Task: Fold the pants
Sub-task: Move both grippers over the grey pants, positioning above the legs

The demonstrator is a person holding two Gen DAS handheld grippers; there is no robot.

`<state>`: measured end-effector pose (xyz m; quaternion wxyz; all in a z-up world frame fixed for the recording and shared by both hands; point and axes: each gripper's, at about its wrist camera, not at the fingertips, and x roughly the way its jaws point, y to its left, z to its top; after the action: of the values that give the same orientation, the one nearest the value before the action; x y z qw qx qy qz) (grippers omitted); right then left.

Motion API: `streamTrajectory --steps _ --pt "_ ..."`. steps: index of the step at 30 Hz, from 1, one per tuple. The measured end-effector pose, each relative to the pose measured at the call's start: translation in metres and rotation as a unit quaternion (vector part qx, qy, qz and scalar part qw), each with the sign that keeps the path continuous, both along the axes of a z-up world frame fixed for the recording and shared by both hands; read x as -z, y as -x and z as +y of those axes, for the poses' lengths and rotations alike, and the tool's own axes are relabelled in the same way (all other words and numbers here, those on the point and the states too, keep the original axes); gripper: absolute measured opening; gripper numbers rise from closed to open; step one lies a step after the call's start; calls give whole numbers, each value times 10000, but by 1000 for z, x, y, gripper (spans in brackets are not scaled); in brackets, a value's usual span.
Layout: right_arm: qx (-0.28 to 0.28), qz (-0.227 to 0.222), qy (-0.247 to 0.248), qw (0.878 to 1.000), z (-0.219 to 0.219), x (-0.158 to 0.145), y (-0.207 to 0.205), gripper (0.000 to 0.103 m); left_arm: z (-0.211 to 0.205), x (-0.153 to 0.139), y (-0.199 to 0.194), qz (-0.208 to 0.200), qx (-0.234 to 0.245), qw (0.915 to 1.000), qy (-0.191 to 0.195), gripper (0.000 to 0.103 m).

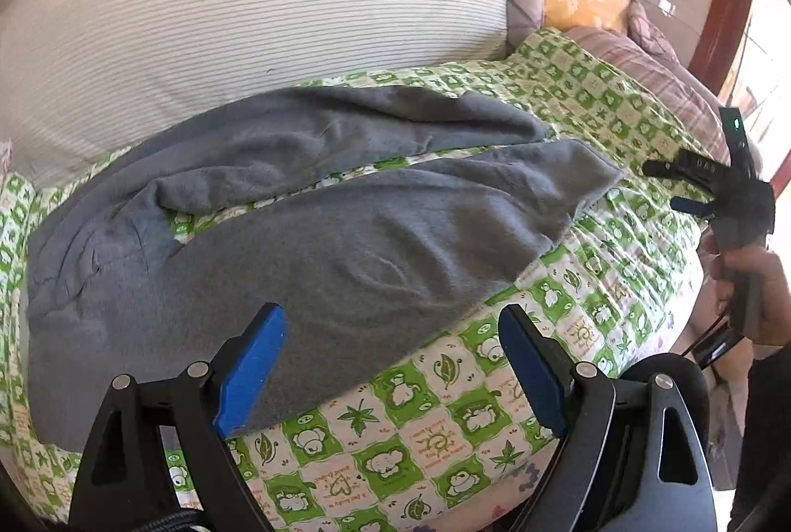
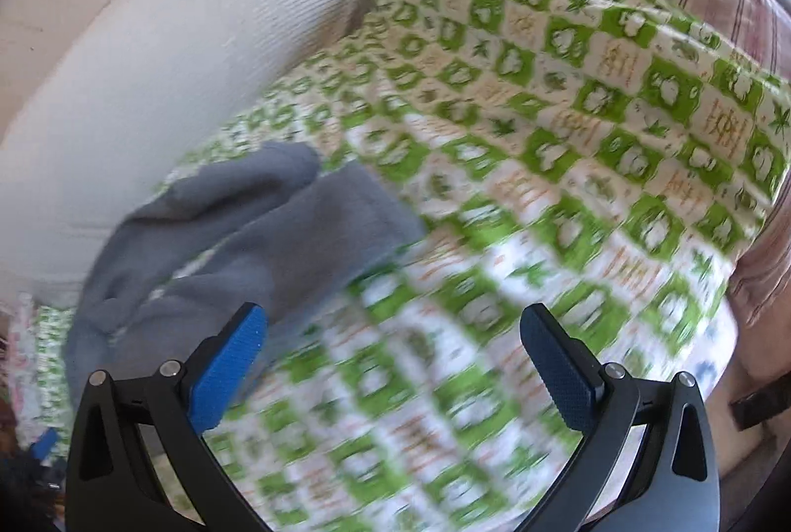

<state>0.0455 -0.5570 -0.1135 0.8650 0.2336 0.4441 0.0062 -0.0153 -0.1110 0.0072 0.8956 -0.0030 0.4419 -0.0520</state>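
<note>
Folding has not begun, we judge: grey pants (image 1: 306,225) lie spread across the frame's middle on the bed (image 1: 568,87). Left hand-held gripper (image 1: 390,374) and right hand-held gripper (image 2: 395,369) gape wide, empty. Only our left view shows both legs sharply; the right's is blurred.

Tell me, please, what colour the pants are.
Plain grey pants; left wrist view shows them best.

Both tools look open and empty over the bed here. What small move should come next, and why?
Probably bring the right tool down onto the near leg's hem of the grey fleece pants. The pants lie unfolded on the green-and-white patterned bedsheet, legs parted in a V; the left tool hovers open beside the near leg, and nothing is gripped.
</note>
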Motion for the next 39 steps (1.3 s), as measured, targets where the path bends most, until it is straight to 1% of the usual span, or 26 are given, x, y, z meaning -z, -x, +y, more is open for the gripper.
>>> streamTrajectory --steps 2,5,8,14,16,34,39 --pt "-102 -3 -220 9997 8 -3 6 103 -7 0 -2 -18 44 10000 -57 88" --pt "-225 16 -225 9995 29 -1 11 103 -13 1 -5 -23 102 9999 -113 88" --pt "-473 43 -361 9982 43 1 4 103 -17 -1 -9 -58 113 9998 -181 88" --pt "-747 -19 -249 9969 65 -1 8 103 -16 -2 -14 -166 -59 9993 -326 88" --pt "-809 14 -239 9964 72 0 -1 103 -14 -2 -16 -157 -83 9993 -315 88" --pt "-1066 112 -196 9940 85 3 -11 103 -7 0 -27 -94 -130 9996 -247 88" --pt "-1144 124 -150 9932 90 4 -13 103 -5 3 -31 -45 -124 9998 -166 88"
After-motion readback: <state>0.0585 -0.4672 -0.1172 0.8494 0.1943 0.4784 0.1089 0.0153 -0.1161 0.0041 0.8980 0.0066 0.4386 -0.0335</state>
